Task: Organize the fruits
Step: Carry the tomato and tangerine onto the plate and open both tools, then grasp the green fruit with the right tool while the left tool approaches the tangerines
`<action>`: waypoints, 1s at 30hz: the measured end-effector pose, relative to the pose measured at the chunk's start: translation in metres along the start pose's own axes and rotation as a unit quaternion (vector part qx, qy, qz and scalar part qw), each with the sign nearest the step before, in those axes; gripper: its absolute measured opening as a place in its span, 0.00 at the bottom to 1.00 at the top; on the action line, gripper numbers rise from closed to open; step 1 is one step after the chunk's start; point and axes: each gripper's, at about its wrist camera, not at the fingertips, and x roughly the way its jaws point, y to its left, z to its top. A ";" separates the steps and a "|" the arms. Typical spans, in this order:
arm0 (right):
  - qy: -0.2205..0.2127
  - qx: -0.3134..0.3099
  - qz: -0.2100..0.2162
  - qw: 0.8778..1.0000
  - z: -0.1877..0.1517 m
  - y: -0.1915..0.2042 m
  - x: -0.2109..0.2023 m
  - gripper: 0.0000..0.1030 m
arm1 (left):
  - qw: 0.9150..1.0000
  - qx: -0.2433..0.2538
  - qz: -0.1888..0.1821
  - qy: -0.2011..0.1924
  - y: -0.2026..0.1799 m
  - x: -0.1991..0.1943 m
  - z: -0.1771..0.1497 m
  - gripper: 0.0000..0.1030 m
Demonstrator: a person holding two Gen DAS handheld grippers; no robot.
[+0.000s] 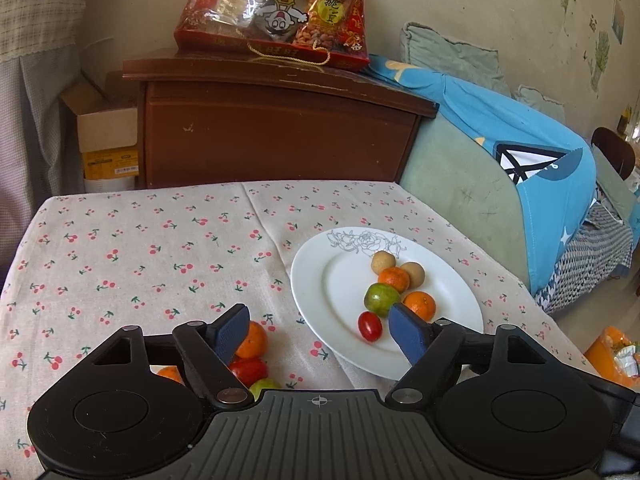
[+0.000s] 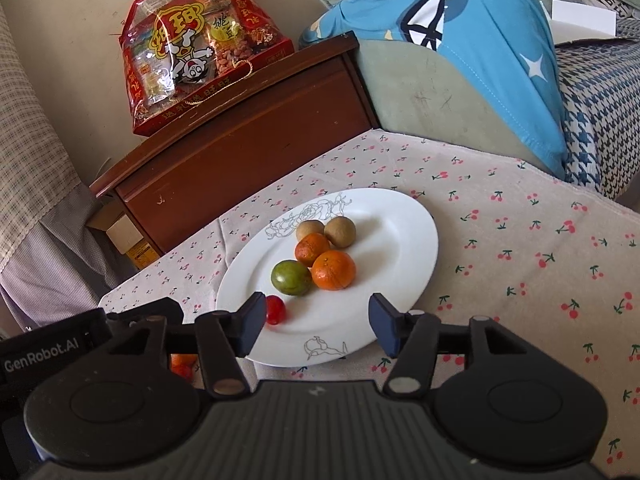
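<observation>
A white plate on the cherry-print tablecloth holds two brown longans, two oranges, a green fruit and a cherry tomato. My left gripper is open over the plate's near-left rim, nothing between its blue pads. Off the plate, behind its left finger, lie an orange, a red tomato and a green fruit. My right gripper is open above the plate's front edge, empty; the cherry tomato sits just beside its left finger.
A dark wooden cabinet with a red snack bag stands behind the table. A green sofa with a blue cloth borders the right side. A cardboard box sits left of the cabinet.
</observation>
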 end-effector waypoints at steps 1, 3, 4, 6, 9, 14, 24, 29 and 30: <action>0.003 -0.003 0.002 1.000 -0.001 0.001 -0.001 0.57 | 1.000 -0.002 0.001 0.002 0.002 -0.003 -0.001 0.76; 0.010 -0.010 0.006 1.000 -0.004 0.004 -0.002 0.57 | 1.000 -0.006 0.005 0.005 0.006 -0.008 -0.004 0.76; 0.013 -0.014 0.007 1.000 -0.005 0.005 -0.002 0.58 | 1.000 -0.007 0.008 0.006 0.008 -0.011 -0.006 0.76; 0.018 -0.023 0.009 1.000 -0.008 0.008 -0.003 0.58 | 1.000 -0.011 0.014 0.010 0.011 -0.015 -0.009 0.76; 0.026 -0.037 0.015 0.999 -0.012 0.014 -0.006 0.58 | 0.999 -0.018 0.023 0.013 0.017 -0.020 -0.012 0.76; 0.035 -0.057 0.025 0.997 -0.019 0.022 -0.010 0.58 | 0.999 -0.031 0.039 0.012 0.028 -0.029 -0.016 0.76; 0.052 -0.098 0.047 0.993 -0.033 0.039 -0.014 0.58 | 0.995 -0.056 0.079 0.022 0.051 -0.038 -0.027 0.76; 0.056 -0.116 0.066 0.989 -0.040 0.050 -0.010 0.54 | 0.993 -0.066 0.093 0.025 0.066 -0.039 -0.033 0.74; 0.058 -0.120 0.069 0.989 -0.041 0.052 -0.009 0.51 | 0.993 -0.068 0.094 0.027 0.068 -0.039 -0.034 0.74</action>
